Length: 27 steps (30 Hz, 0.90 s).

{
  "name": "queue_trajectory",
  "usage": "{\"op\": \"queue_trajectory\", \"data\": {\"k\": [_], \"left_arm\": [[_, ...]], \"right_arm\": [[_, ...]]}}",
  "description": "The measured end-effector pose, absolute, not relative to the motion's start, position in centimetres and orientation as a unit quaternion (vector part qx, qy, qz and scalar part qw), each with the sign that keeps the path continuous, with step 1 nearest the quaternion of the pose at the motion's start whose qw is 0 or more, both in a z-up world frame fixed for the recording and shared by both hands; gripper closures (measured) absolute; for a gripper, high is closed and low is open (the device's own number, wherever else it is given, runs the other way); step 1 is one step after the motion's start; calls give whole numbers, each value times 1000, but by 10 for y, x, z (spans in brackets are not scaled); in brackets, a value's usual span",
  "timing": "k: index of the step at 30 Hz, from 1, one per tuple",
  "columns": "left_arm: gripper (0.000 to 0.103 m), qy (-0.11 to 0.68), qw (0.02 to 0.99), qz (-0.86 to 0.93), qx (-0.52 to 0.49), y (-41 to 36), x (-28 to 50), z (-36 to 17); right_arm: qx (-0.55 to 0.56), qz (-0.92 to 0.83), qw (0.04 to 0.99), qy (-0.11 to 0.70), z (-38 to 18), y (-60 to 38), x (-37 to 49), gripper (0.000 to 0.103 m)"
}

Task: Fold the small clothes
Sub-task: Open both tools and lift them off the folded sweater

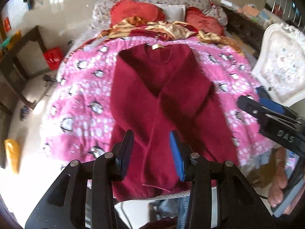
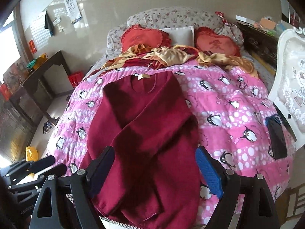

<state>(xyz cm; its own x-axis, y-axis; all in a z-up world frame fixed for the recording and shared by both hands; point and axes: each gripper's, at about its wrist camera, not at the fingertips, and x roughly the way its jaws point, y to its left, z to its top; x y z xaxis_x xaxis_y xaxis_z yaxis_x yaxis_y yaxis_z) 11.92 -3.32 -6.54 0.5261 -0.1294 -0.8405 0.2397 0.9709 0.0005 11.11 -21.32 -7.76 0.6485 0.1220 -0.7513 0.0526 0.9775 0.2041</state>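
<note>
A dark red sweater [image 1: 162, 99] [image 2: 144, 126] lies flat on a pink penguin quilt [image 1: 82, 99] [image 2: 228, 103]. Its neck and tan label are at the far end, and both sleeves are folded across the body. My left gripper [image 1: 152, 150] hovers over the near hem, open, with only a narrow gap and nothing pinched between its fingers. It also shows at the lower left of the right wrist view [image 2: 40, 164]. My right gripper [image 2: 156, 166] stands wide open above the hem, with the sweater lying beneath it untouched. In the left wrist view the right gripper [image 1: 266, 110] shows at the right.
Two red heart cushions [image 2: 144, 38], floral pillows and crumpled gold cloth [image 2: 171, 57] fill the bed's far end. A dark flat object [image 2: 276, 137] lies on the quilt's right side beside a white chair [image 2: 291, 80]. A dark wooden table [image 2: 38, 84] stands left. A person's bare foot [image 1: 280, 173] is near.
</note>
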Motion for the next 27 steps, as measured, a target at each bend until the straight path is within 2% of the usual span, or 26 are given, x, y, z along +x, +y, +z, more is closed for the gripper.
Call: {"op": "queue_trajectory", "data": {"k": [8,27], "left_arm": [[65,462,880,-71,79,-38,121,-60],[65,429,898,-26,97,-30,115,-40]], "right_arm": [[135,18,891,432,-89,-236,111,18],[132,18,886,444,-95,-234,120,18]]}}
